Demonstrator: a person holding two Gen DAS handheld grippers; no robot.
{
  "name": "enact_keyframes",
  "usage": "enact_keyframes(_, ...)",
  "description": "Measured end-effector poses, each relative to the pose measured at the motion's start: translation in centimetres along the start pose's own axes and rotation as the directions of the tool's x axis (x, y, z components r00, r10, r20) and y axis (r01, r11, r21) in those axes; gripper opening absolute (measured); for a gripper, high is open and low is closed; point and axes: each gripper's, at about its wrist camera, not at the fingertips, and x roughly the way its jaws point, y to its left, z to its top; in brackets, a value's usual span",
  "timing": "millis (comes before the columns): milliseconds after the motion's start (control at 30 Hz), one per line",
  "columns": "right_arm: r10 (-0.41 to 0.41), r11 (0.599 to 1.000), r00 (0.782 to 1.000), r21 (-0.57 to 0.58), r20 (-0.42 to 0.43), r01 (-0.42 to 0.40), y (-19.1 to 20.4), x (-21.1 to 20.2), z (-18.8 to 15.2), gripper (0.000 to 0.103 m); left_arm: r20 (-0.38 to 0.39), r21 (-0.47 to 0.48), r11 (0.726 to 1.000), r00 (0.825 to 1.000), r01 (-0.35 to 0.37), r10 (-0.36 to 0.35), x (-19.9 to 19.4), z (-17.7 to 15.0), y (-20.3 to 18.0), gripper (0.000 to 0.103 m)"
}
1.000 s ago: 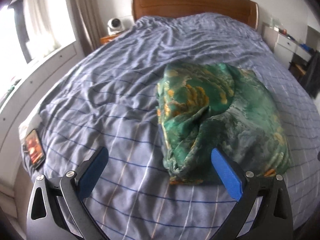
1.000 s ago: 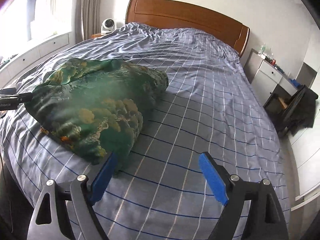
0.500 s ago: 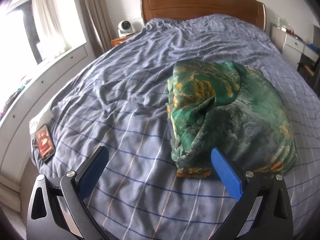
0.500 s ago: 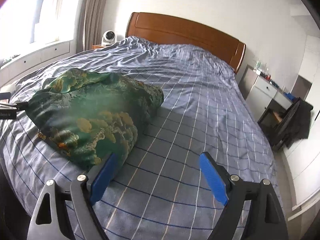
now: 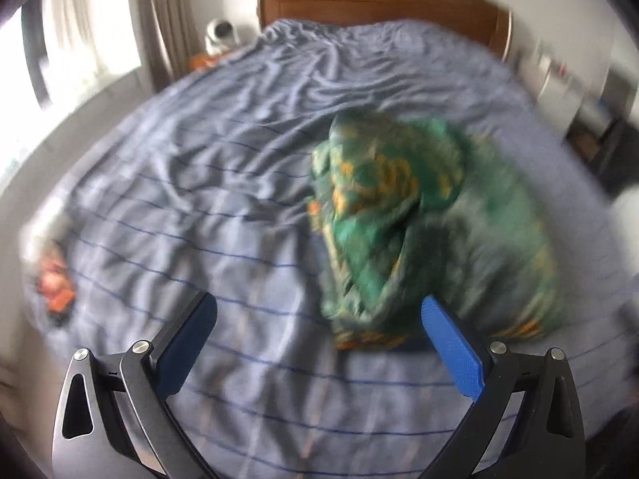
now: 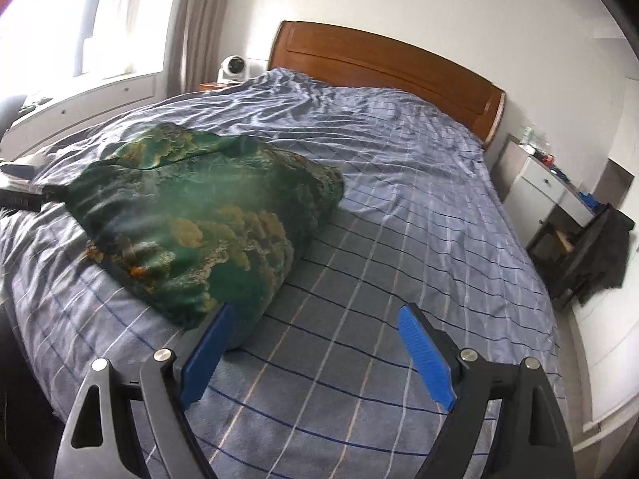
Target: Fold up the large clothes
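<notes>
Lying in a folded bundle on the bed (image 6: 419, 207), the green garment (image 6: 207, 215) looks close to finished: it forms a thick, roughly rectangular packet, well short of the headboard (image 6: 383, 64) and nearer the foot of the bed. Its cloth seems thin and glossy, printed in green with orange and yellow patches. In the left wrist view, which is badly blurred, the garment (image 5: 419, 215) shows a looser, bunched edge with rumpled layers on the side toward the window.

Neither gripper holds anything. The left gripper (image 5: 319, 343) is spread wide, its blue pads clear of the cloth, hanging just short of the garment's near edge. The right gripper (image 6: 315, 351) is likewise spread, with its left pad just beside the garment's near corner; whether it touches, I cannot tell.

Judging from this, the folding step is over or paused. The next move likely calls for tidying the bunched edge, or one more fold across the packet. Slippery cloth like this may slide apart, so a firm pinch through all layers would help.

The bedcover is blue-grey with a thin line grid, creased toward the headboard.
</notes>
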Motion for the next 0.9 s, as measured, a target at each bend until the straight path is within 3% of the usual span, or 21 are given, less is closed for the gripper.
enact_keyframes(33, 0.026, 1.0, 1.0, 0.004, 0.001, -0.026, -0.1, -0.1, -0.1, 0.087, -0.014, -0.063, 0.99, 0.992, 0.127, -0.128, 0.0, 1.1, 1.7, 0.102)
enact_keyframes(67, 0.052, 0.999, 0.999, 0.015, 0.0, -0.052, -0.3, -0.1, -0.2, 0.087, -0.022, -0.106, 0.972, 0.977, 0.207, -0.211, 0.2, 1.8, 2.7, 0.102)
enact_keyframes(133, 0.092, 0.995, 0.996, 0.044, -0.004, -0.092, -0.7, 0.0, -0.2, 0.087, -0.039, -0.199, 0.936, 0.952, 0.29, -0.303, 1.2, 3.5, 4.6, 0.102)
enact_keyframes(267, 0.216, 0.962, 0.976, 0.173, -0.011, -0.211, -2.1, 1.2, 0.4, 0.087, -0.115, -0.201, 0.92, 0.924, 0.337, -0.364, 5.0, 6.3, 3.6, 0.102)
enact_keyframes(400, 0.325, 0.9, 0.946, 0.308, -0.002, -0.309, -3.5, 3.3, 1.4, 0.087, -0.216, -0.195, 0.934, 0.916, 0.298, -0.337, 10.6, 6.2, 2.3, 0.102)
enact_keyframes(467, 0.361, 0.867, 0.932, 0.367, 0.002, -0.337, -4.5, 4.6, 1.8, 0.087, -0.26, -0.223, 0.927, 0.898, 0.301, -0.355, 13.2, 5.4, 2.6, 0.103)
enact_keyframes(600, 0.448, 0.789, 0.894, 0.469, 0.003, -0.397, -6.5, 8.1, 2.0, 0.087, -0.273, -0.321, 0.872, 0.845, 0.37, -0.46, 16.3, 3.5, 3.7, 0.103)
enact_keyframes(667, 0.512, 0.74, 0.859, 0.506, 0.004, -0.443, -7.0, 10.4, 2.1, 0.087, -0.266, -0.348, 0.847, 0.823, 0.402, -0.501, 17.1, 2.8, 3.9, 0.103)
enact_keyframes(900, 0.684, 0.575, 0.73, 0.61, 0.007, -0.545, -5.6, 19.7, 1.4, 0.087, -0.278, -0.365, 0.81, 0.777, 0.459, -0.565, 19.1, 2.1, 3.6, 0.103)
